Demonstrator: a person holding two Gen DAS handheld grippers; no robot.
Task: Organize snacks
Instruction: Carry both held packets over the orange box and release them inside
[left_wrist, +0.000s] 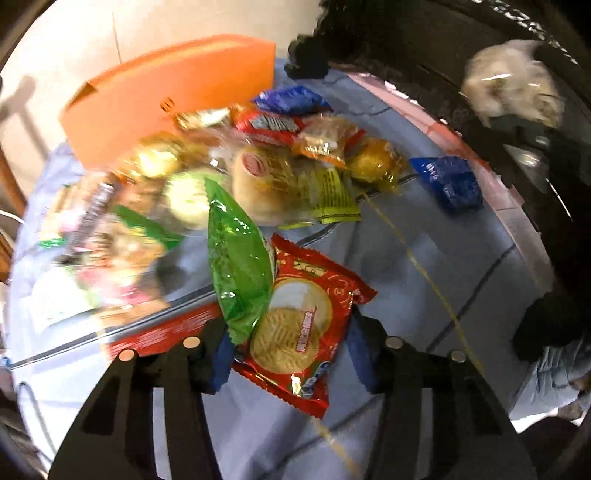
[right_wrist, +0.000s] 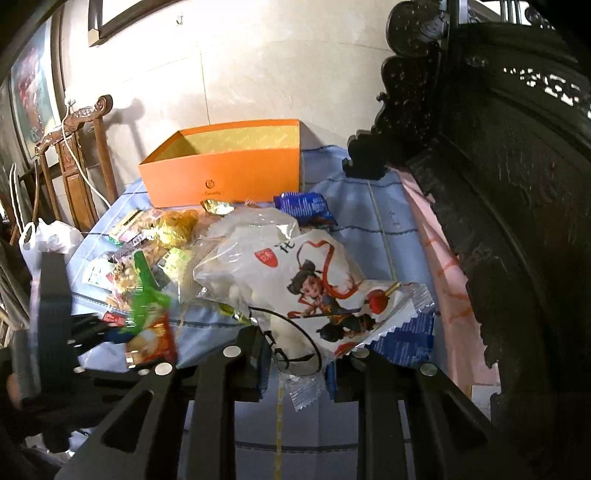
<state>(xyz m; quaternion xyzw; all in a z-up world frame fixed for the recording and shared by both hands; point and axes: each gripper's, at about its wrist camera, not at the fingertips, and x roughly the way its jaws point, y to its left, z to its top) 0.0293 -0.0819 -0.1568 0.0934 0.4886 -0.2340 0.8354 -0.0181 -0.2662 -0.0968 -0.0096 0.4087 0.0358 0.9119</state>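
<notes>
A red biscuit pack (left_wrist: 295, 332) with round biscuits printed on it lay between the left fingers (left_wrist: 221, 360), its near corner past them. A green packet (left_wrist: 236, 266) overlapped its far-left edge. Beyond the fingers a heap of wrapped snacks (left_wrist: 266, 166) sprawled on the desk, with one blue packet (left_wrist: 448, 182) apart to the far right. A white bag (right_wrist: 295, 273) printed with a cartoon figure sat clamped by its near end between the right fingers (right_wrist: 330, 376). Farther off stood an open orange box (right_wrist: 225, 173), upright.
</notes>
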